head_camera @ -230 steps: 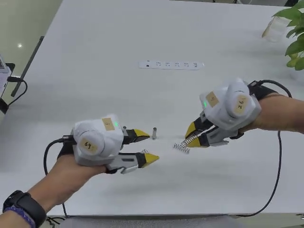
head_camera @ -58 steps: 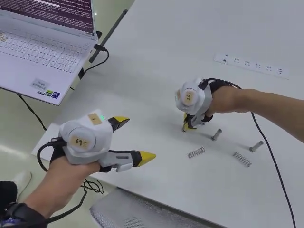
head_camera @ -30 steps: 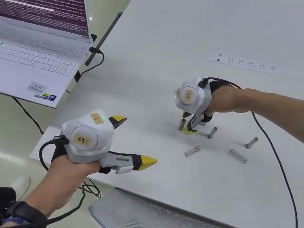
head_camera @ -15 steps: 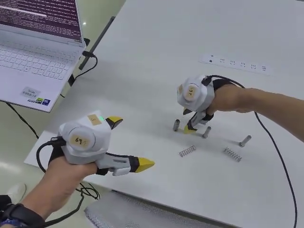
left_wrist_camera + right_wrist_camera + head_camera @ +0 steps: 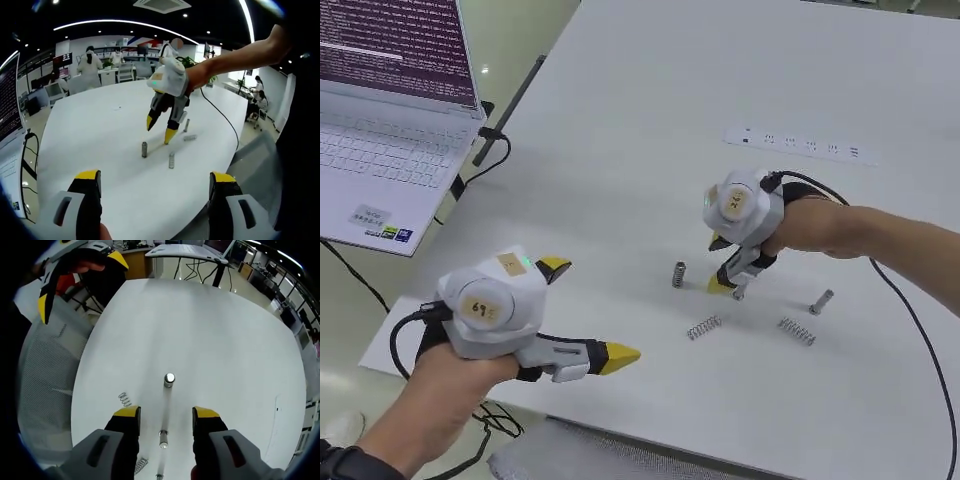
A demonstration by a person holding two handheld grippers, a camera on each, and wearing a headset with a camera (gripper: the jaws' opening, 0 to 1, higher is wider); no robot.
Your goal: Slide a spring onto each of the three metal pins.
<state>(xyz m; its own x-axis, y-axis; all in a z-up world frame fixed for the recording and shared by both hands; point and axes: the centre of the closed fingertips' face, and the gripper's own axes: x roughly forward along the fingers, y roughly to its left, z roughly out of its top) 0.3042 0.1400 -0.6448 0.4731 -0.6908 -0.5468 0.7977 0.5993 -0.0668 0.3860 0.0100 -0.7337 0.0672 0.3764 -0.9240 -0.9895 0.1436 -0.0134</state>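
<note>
pins (image 5: 678, 274) and springs (image 5: 703, 327) sit in a loose row close to the near edge of the white worktop (image 5: 650, 120). starting at the left, a laptop (image 5: 380, 110) stands open beyond the worktop's left edge. the left gripper (image 5: 588, 310) hovers over the near left corner, its jaws spread wide with nothing between them. to its right the first pin (image 5: 678, 274) stands upright; its shaft looks ribbed, as if a coil were round it, but it is too small to say for sure. a little nearer the near edge the first spring (image 5: 703, 327) lies bare on its side, apart from that pin. next comes the right gripper (image 5: 718, 265), pointing down at the worktop with its jaws parted and gripping nothing. in the right gripper view the second pin (image 5: 163, 437) sits in the gap between the jaws and touches neither; whether it is upright or tilted i cannot tell. further right the second spring (image 5: 797, 331) lies bare near the near edge, and the third pin (image 5: 820, 301) rests tilted just beyond it, the two not touching. a black cable (image 5: 910, 330) runs from the right gripper down past the near edge. a power strip (image 5: 798, 146) lies well apart from all this, towards the far edge.
</note>
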